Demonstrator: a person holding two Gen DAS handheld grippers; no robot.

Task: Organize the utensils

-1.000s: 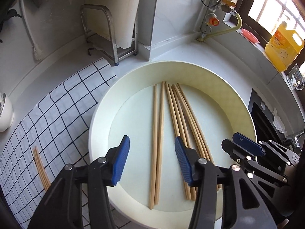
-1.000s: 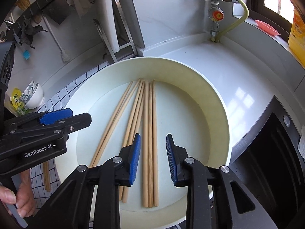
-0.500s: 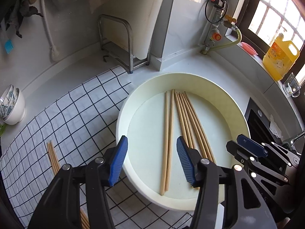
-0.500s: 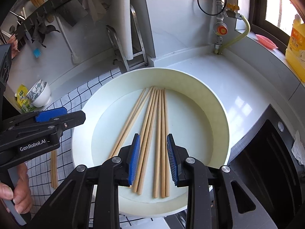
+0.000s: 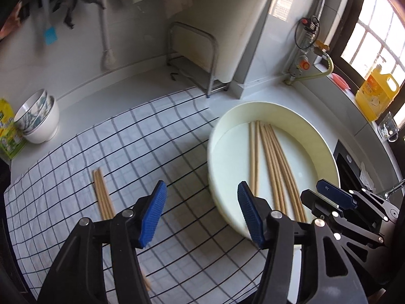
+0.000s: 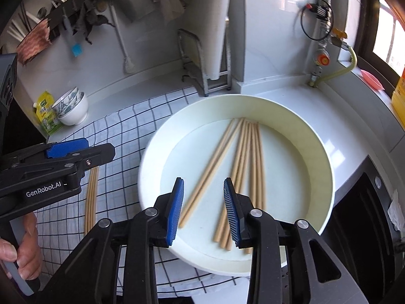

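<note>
Several wooden chopsticks [image 5: 272,157] lie in a round cream basin [image 5: 227,116]; they also show in the right wrist view [image 6: 243,157], inside the basin [image 6: 326,157]. A separate bundle of chopsticks [image 5: 102,192] lies on the checked cloth [image 5: 131,141], and shows in the right wrist view [image 6: 90,197]. My left gripper [image 5: 201,215] is open and empty, above the cloth at the basin's left edge. My right gripper [image 6: 203,210] is open and empty, above the basin's near side.
Stacked bowls [image 5: 38,119] stand at the far left of the counter. A metal rack [image 5: 195,58] stands at the back. A yellow bottle [image 5: 377,96] stands on the window sill. A black hob [image 6: 367,228] lies right of the basin.
Both grippers have pulled back and up from the basin. The left one has swung left over the cloth. The right jaws have opened wider.
</note>
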